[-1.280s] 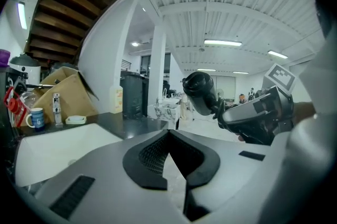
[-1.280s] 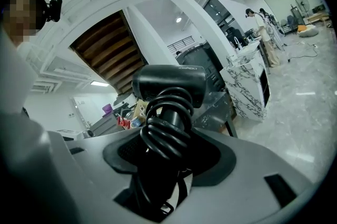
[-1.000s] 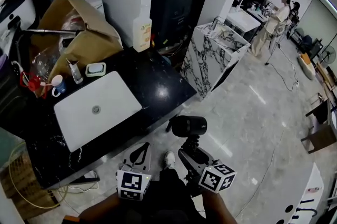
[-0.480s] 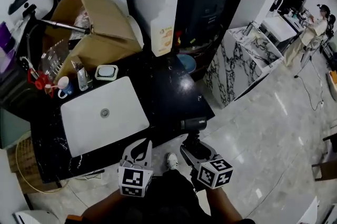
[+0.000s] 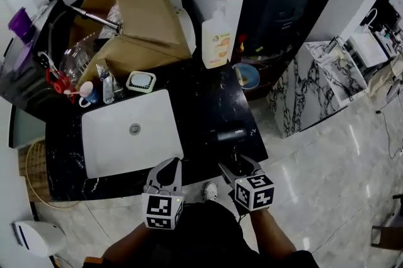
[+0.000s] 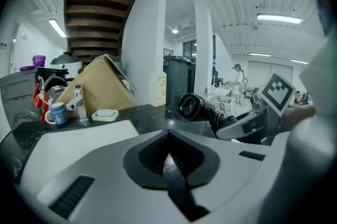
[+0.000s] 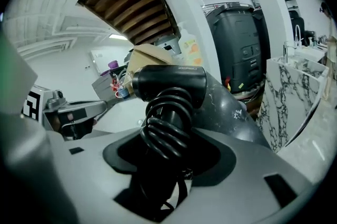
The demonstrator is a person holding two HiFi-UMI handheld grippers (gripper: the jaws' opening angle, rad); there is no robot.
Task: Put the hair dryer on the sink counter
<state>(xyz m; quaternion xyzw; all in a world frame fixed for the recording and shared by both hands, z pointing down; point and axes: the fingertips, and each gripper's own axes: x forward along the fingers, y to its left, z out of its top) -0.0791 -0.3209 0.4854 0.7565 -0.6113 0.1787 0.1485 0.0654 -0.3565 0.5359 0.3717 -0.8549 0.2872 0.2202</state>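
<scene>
While your right claw (image 5: 236, 166) is clenched on the cord-wrapped handle of the hair dryer (image 5: 228, 134), its barrel sits just ahead of the jaws, over the near edge of the counter (image 5: 201, 103). Expect it to be stiff, top-heavy and slick. The springy cord may slide, so grip the handle itself. Beside it on the left, your left claw (image 5: 165, 171) is closed on nothing. The sink (image 5: 145, 147) lies beyond.

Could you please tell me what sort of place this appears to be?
Likely a washroom-style sink corner inside a large open hall: a white basin set in a black counter, a tap, and a soap dish.
</scene>
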